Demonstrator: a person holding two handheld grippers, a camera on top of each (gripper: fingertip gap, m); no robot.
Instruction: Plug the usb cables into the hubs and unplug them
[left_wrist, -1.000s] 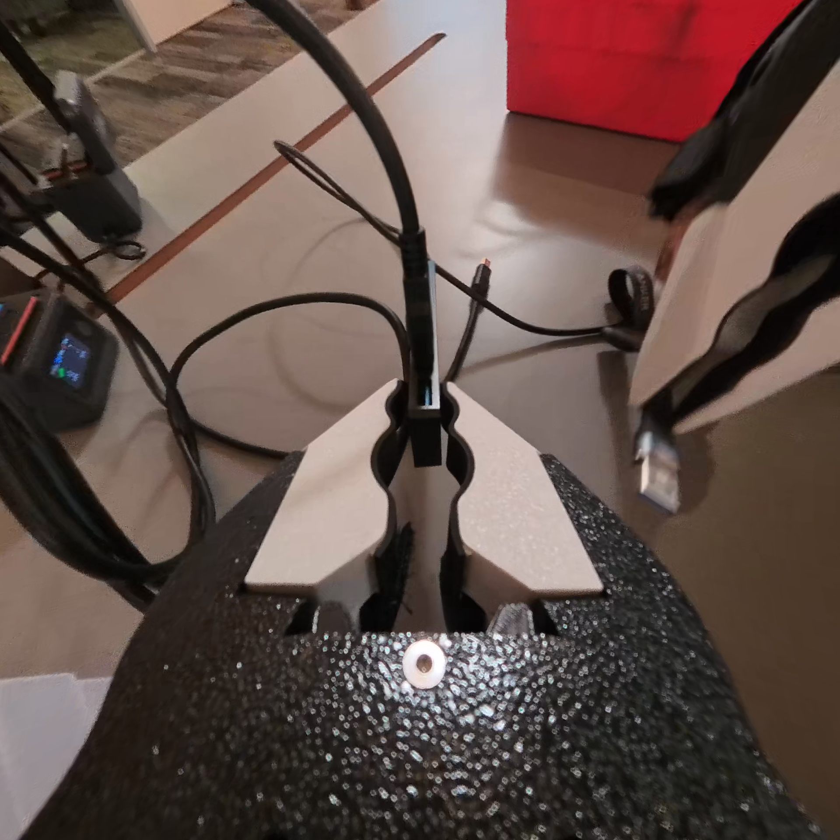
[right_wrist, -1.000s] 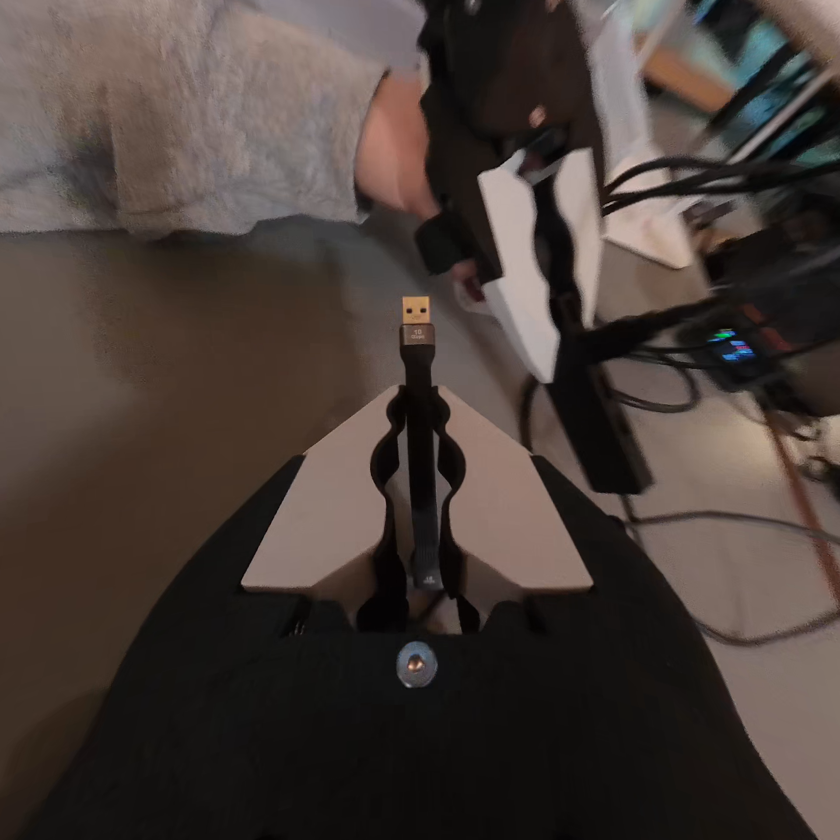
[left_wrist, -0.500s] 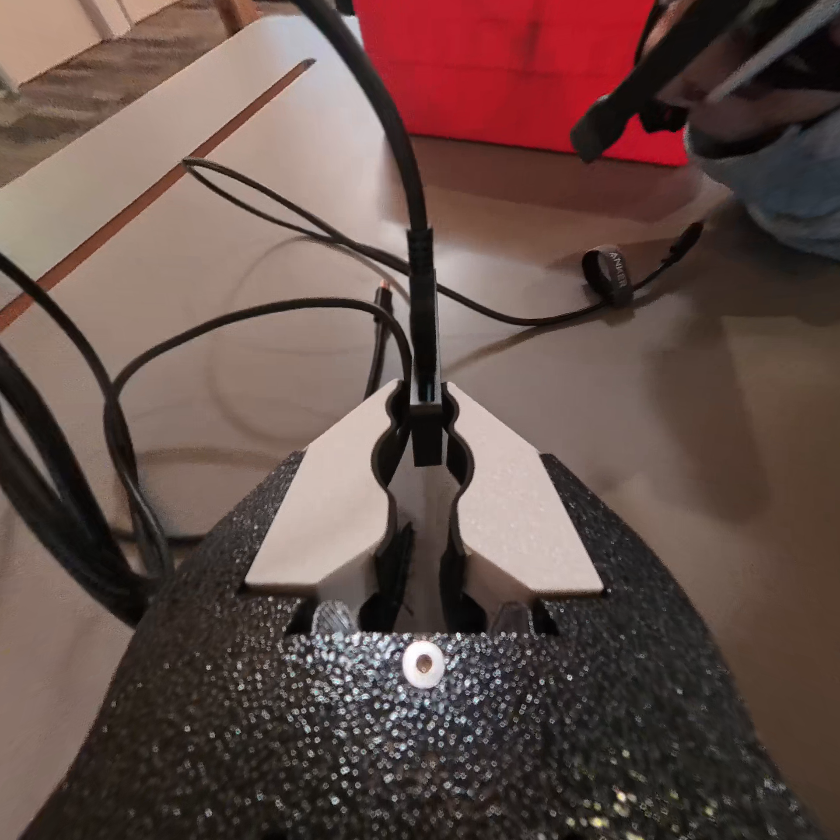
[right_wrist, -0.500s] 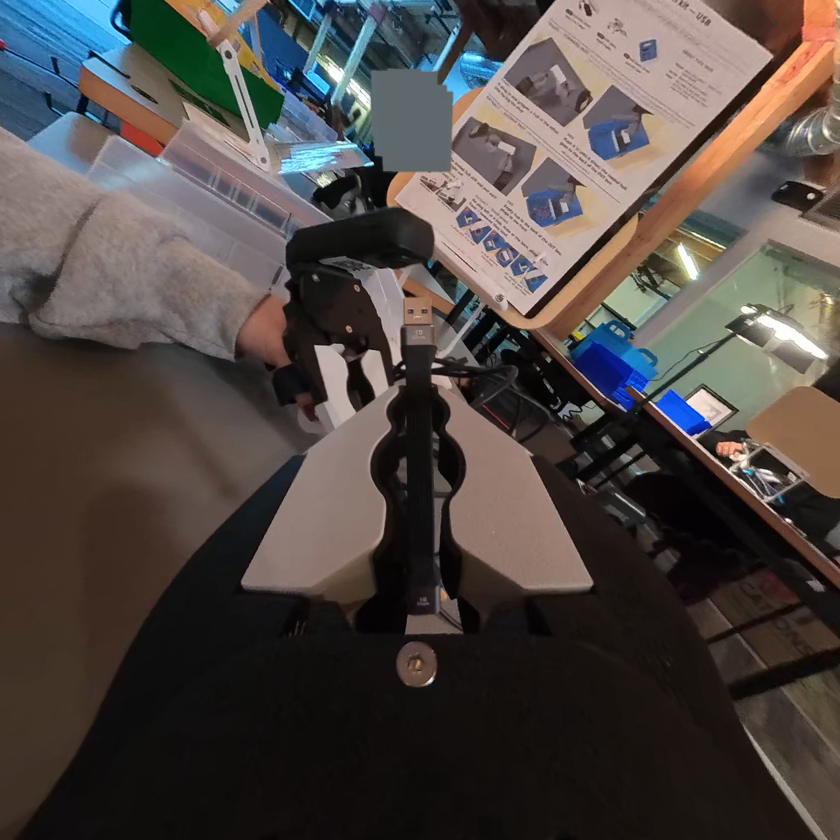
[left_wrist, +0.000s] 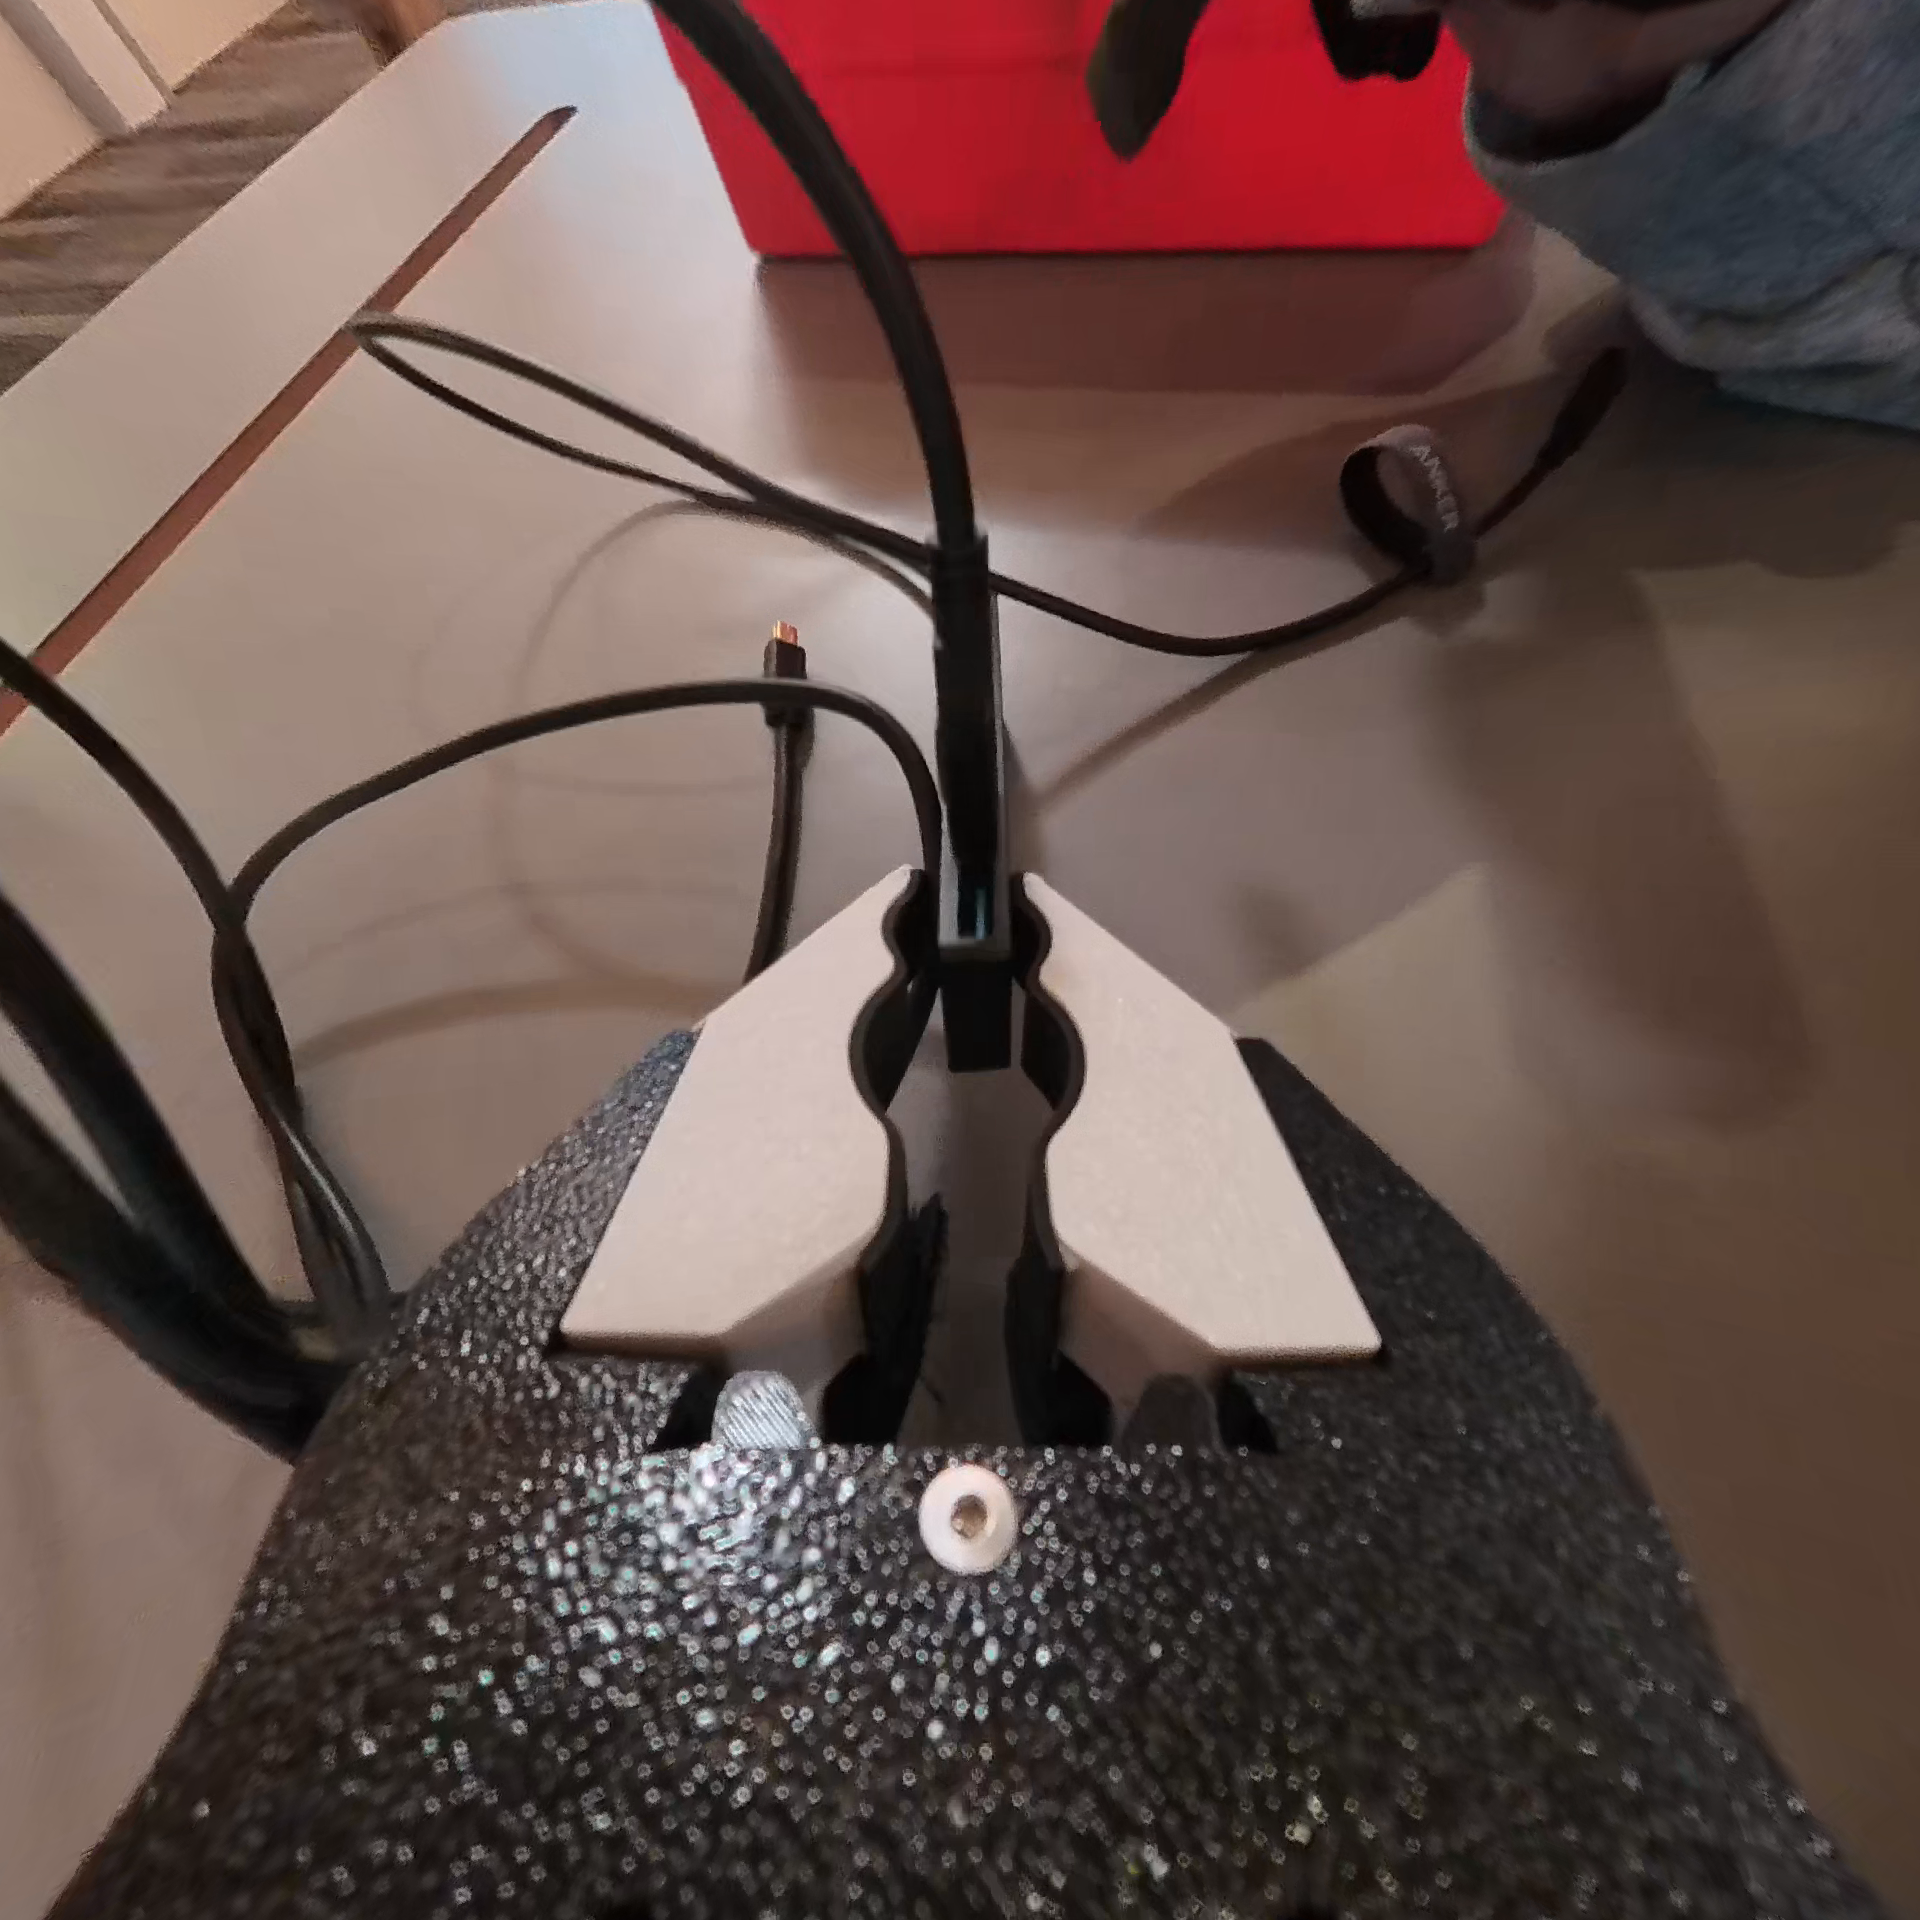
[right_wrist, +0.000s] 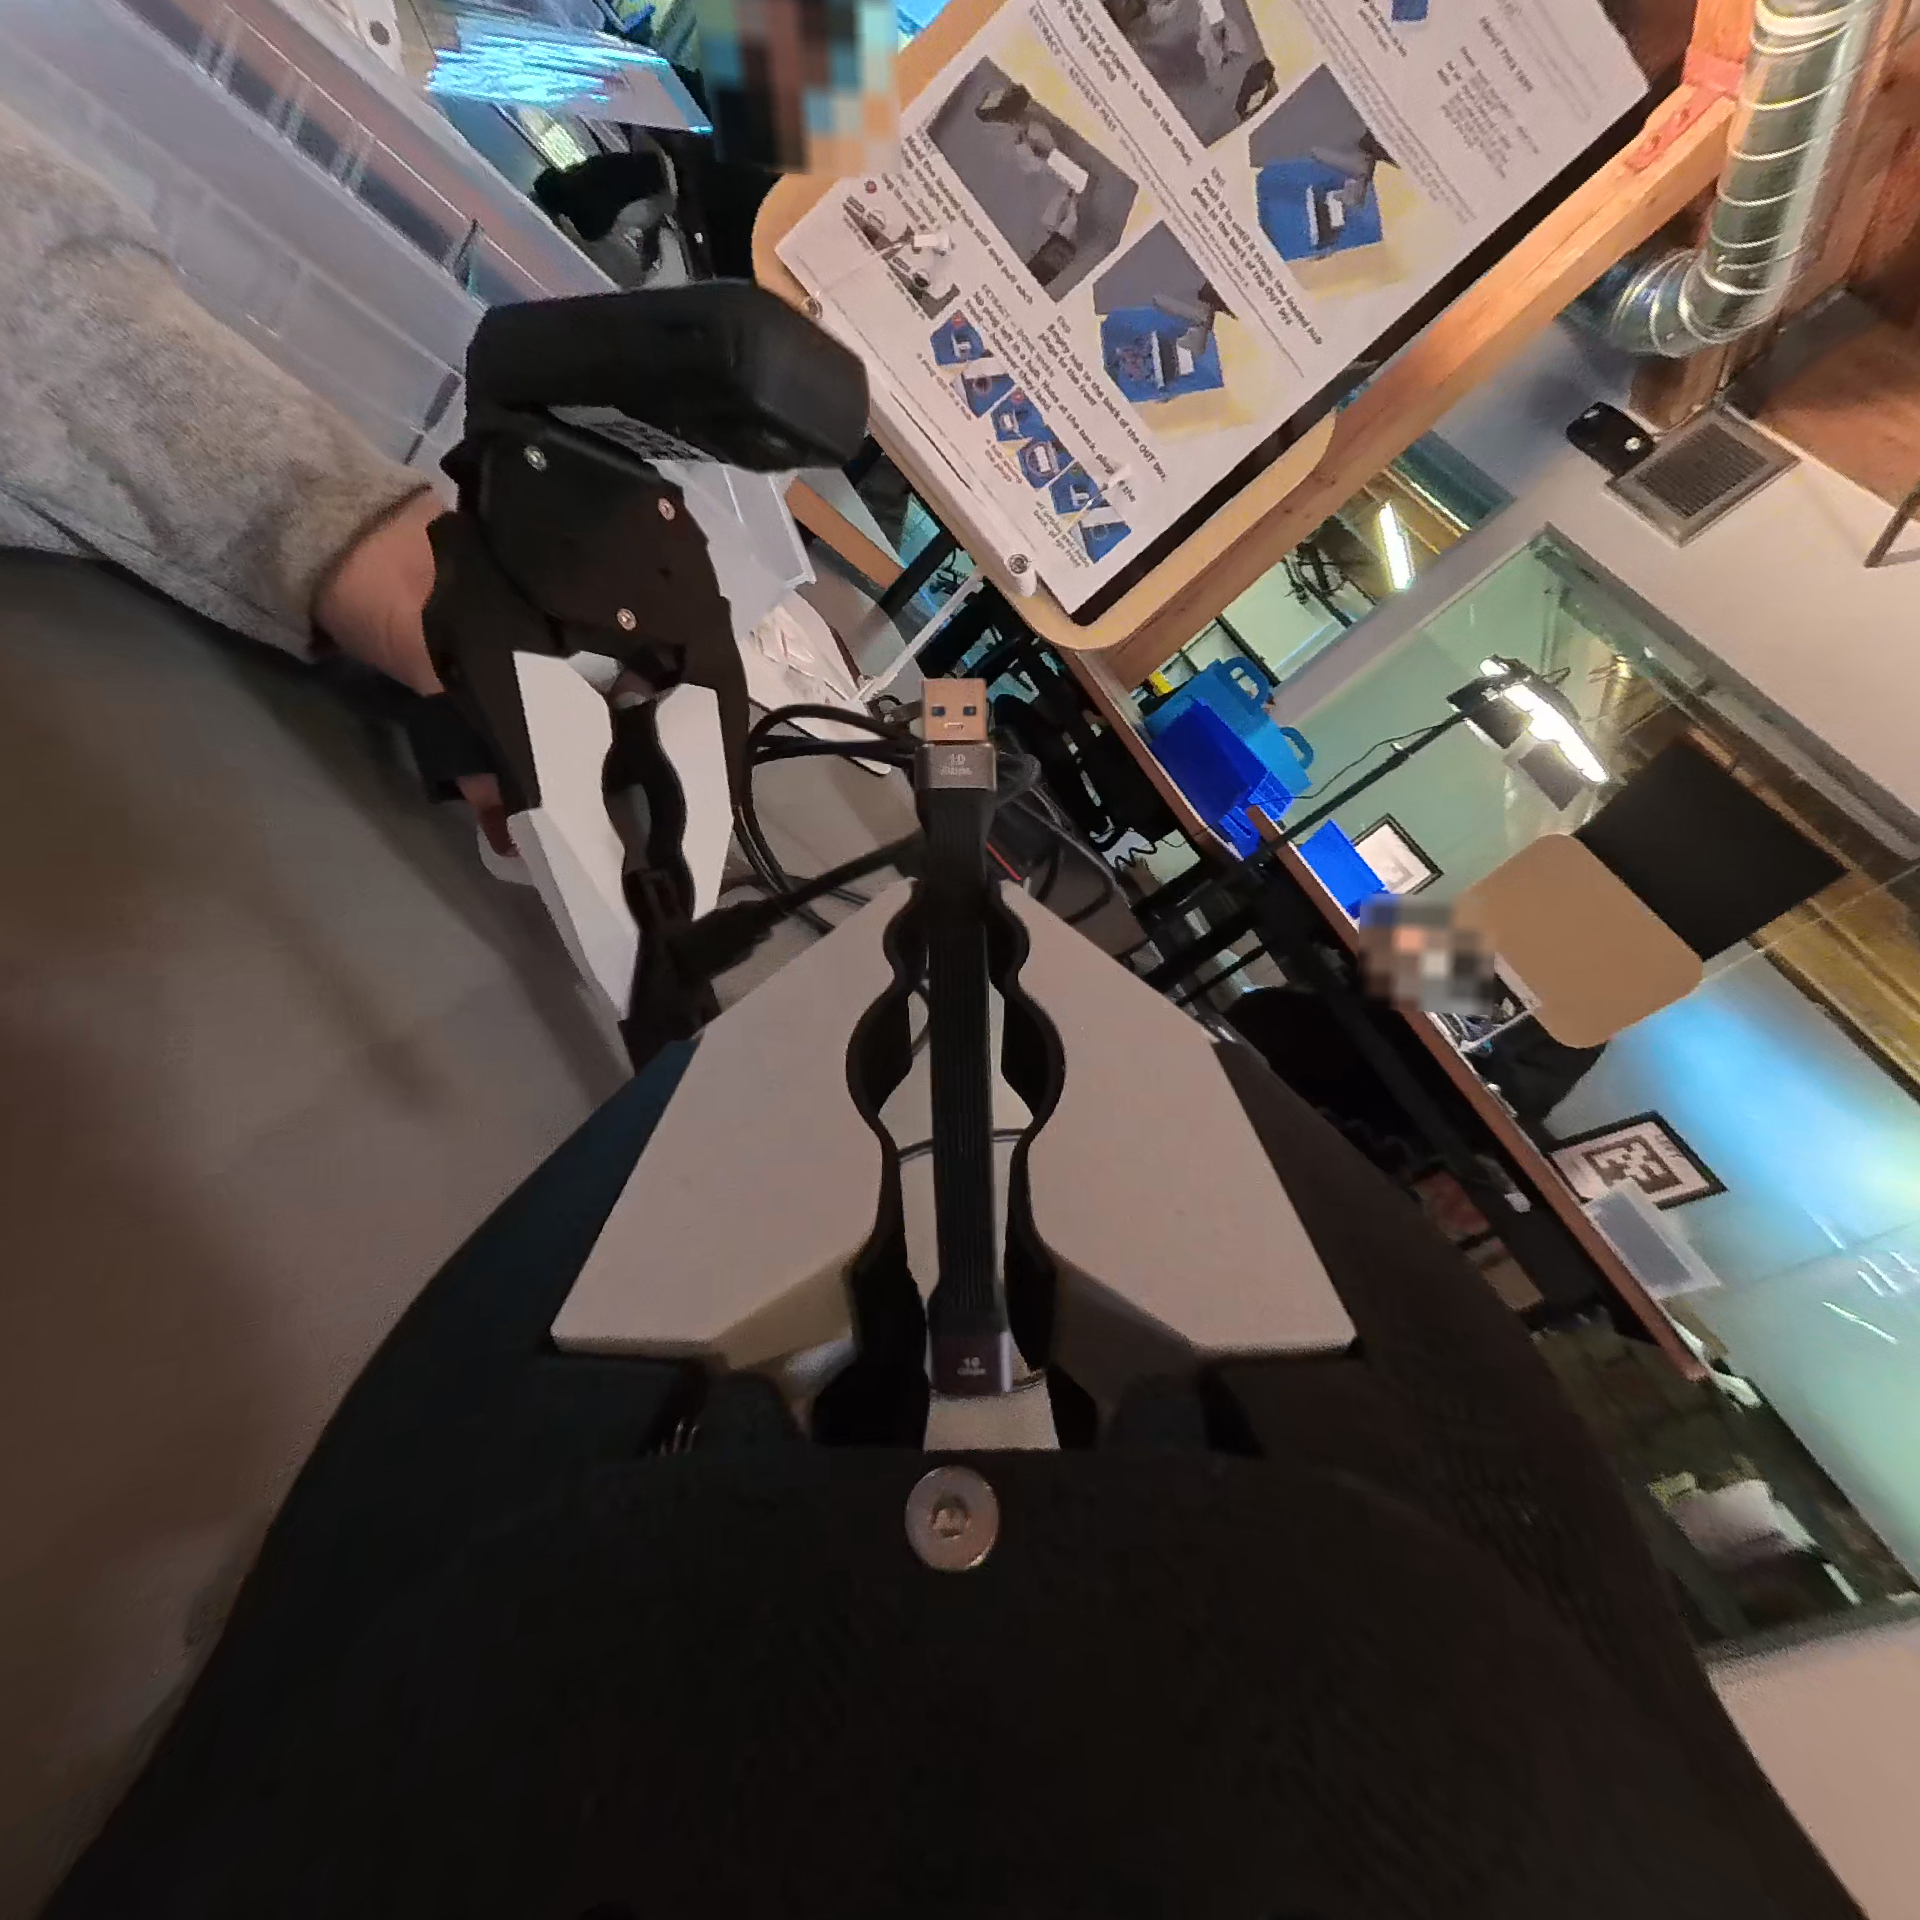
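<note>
Two tongs (left_wrist: 971, 914) (right_wrist: 961, 904), one hub (left_wrist: 975, 831), one short cable (right_wrist: 961, 1039), one red box (left_wrist: 1091, 135).

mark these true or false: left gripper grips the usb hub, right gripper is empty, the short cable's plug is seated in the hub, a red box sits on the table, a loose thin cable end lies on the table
1. The left gripper grips the usb hub. True.
2. The right gripper is empty. False: it is shut on the short flat cable.
3. The short cable's plug is seated in the hub. False: it points into open air.
4. A red box sits on the table. True.
5. A loose thin cable end lies on the table. True.
</note>
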